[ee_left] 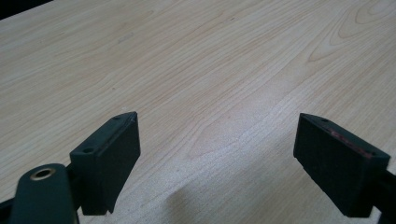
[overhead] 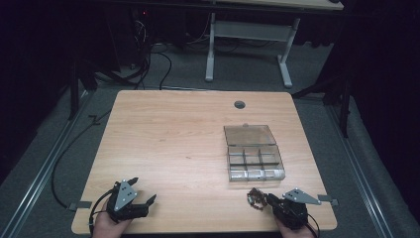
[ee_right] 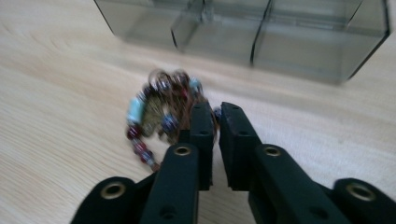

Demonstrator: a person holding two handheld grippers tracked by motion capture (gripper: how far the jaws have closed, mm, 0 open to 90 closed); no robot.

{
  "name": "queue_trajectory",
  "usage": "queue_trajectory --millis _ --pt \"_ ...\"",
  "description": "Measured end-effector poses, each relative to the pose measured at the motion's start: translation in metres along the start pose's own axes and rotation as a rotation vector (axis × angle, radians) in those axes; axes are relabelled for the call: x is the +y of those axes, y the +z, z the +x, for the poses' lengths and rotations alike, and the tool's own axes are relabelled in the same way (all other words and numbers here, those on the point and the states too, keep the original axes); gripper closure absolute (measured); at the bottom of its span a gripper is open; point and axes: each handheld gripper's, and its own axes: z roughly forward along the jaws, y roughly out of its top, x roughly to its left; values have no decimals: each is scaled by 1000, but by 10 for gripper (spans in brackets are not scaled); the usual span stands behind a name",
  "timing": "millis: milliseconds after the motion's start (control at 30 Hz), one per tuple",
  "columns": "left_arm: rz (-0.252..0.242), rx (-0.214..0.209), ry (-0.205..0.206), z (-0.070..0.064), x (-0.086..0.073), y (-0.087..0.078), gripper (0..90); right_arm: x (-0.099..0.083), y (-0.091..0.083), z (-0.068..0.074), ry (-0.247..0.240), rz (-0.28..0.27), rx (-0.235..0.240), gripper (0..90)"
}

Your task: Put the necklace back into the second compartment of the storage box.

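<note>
Beaded bracelet [ee_right: 161,114] is lying on table [overhead: 168,139] just before open clear box [overhead: 255,158] | risk: thin pinch may be slipping, beads snagging on box wall | right gripper [ee_right: 217,109] is nearly closed, pinching bracelet's edge | left gripper [ee_left: 217,135] is gaping wide, holding nothing.

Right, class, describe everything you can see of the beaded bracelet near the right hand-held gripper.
The beaded bracelet is a bunched loop of small beads, dark red, pale blue and brownish, strung close together and lying in a loose heap. It sits near the front edge of the wooden table, just in front of the clear compartment box and apart from it. The right hand-held gripper has its jaws nearly closed at the bracelet's edge, apparently pinching a strand. The picture is blurred, so bead shapes stay unclear.
</note>
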Motion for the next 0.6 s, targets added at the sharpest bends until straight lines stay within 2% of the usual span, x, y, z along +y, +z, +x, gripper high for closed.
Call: queue_trajectory --millis 67,100,133,167,200,300,433,533,600 --pt "3 -1 2 0 0 0 152 2 -2 2 0 -14 9 777" --pt "5 0 3 0 0 0 153 5 -1 10 -6 -26 37 656" --pt "5 0 3 0 0 0 153 5 -1 10 -6 -26 37 656" --pt "5 -1 2 0 0 0 153 6 4 17 -11 -27 61 488" --pt "5 -1 2 0 0 0 153 6 4 17 -11 -27 61 488" --pt "4 -4 0 0 0 0 153 7 16 18 -2 20 48 263" --pt "3 -6 4 0 0 0 153 6 26 21 -38 59 32 222" --pt "2 -8 3 0 0 0 153 5 30 24 -57 81 26 224" --pt "3 -9 3 0 0 0 153 4 31 24 -72 75 15 245"
